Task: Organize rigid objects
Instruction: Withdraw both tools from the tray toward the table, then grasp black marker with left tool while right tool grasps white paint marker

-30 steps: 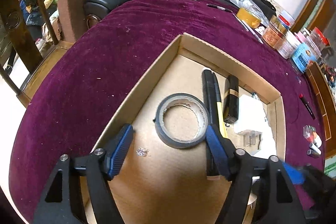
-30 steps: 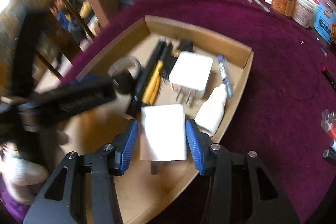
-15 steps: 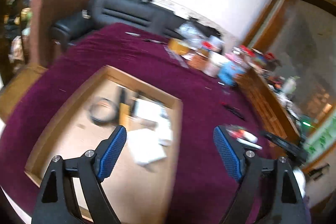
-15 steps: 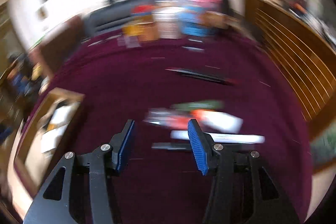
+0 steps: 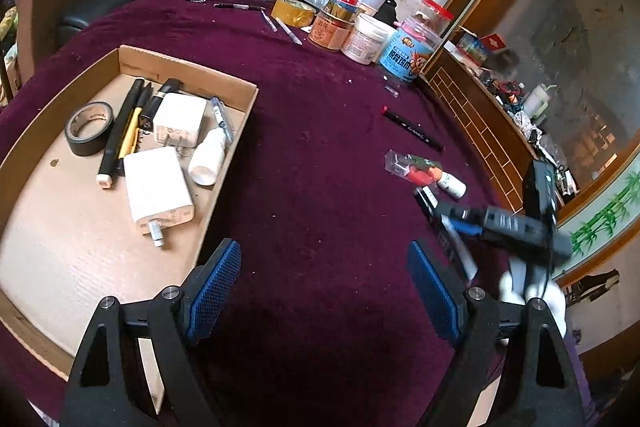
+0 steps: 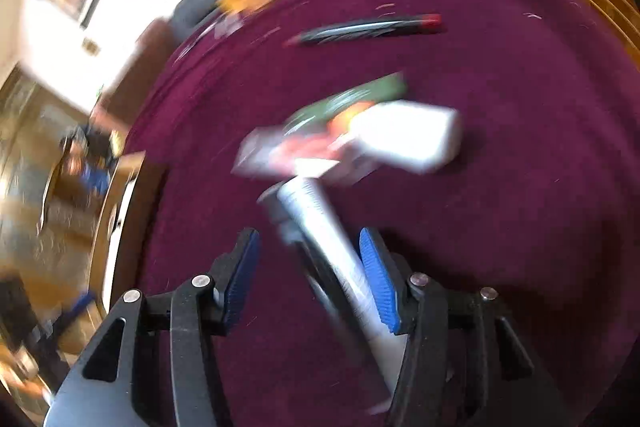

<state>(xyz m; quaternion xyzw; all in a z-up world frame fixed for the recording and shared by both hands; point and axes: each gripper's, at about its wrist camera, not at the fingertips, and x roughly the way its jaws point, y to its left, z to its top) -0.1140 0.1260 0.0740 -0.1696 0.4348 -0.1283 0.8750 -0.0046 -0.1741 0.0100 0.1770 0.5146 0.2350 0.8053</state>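
Blue pads of the left gripper (image 5: pixel 324 293) stand spread wide over bare purple cloth (image 5: pixel 320 147) with nothing between them, and only this view shows the cardboard tray (image 5: pixel 132 55) beyond with its tape roll (image 5: pixel 89 128), chargers and bottle. Right gripper (image 6: pixel 310 277), blurred in its own view, is opening its jaws around a white pen (image 6: pixel 328 239) lying on the cloth, a small packet (image 6: pixel 348 143) just past it and a black marker (image 6: pixel 368 29) farther off.
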